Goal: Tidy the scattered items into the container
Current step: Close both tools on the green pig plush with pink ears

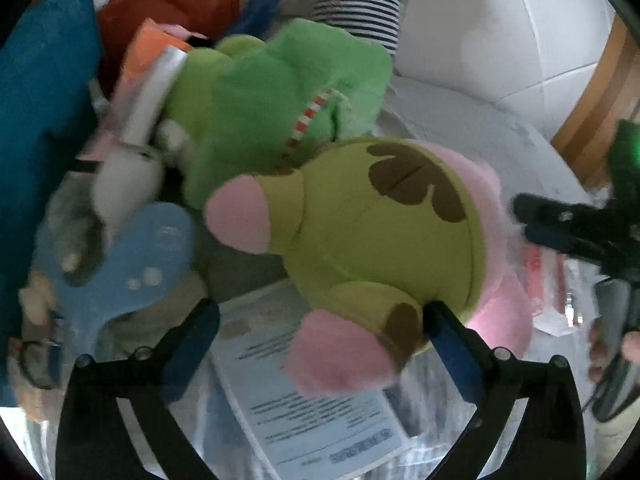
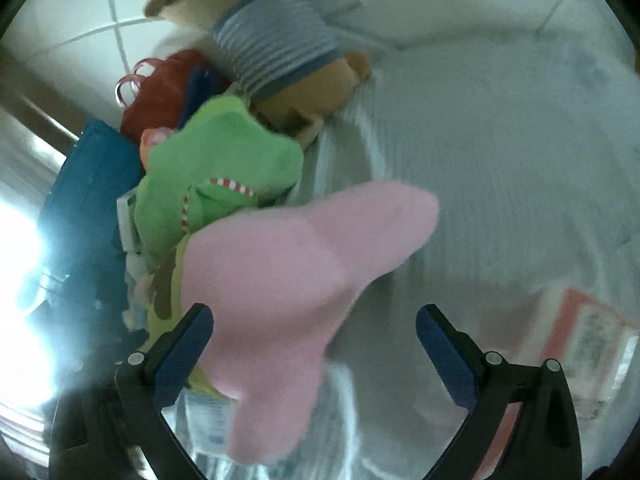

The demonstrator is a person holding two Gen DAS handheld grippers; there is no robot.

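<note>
The left gripper [image 1: 322, 330] is spread wide, one pad touching the pink-and-yellow-green plush star toy [image 1: 384, 232] but not pinching it. The right gripper [image 2: 314, 332] is also wide, the soft pink limb loose between its fingers. Best to close on a stuffed limb, not slick paper. At twelve o'clock lies a fuzzy green plush [image 1: 272, 100]; the container is probably that blue fabric edge [image 1: 36, 120] at nine.

Both fisheye views are dim and soft, ringed by black vignette, with straight lines bowed toward the edges. Strong white glare [image 2: 20, 280] burns out the right wrist view's left side, and the pink plush [image 2: 280, 300] is smeared by blur.
</note>
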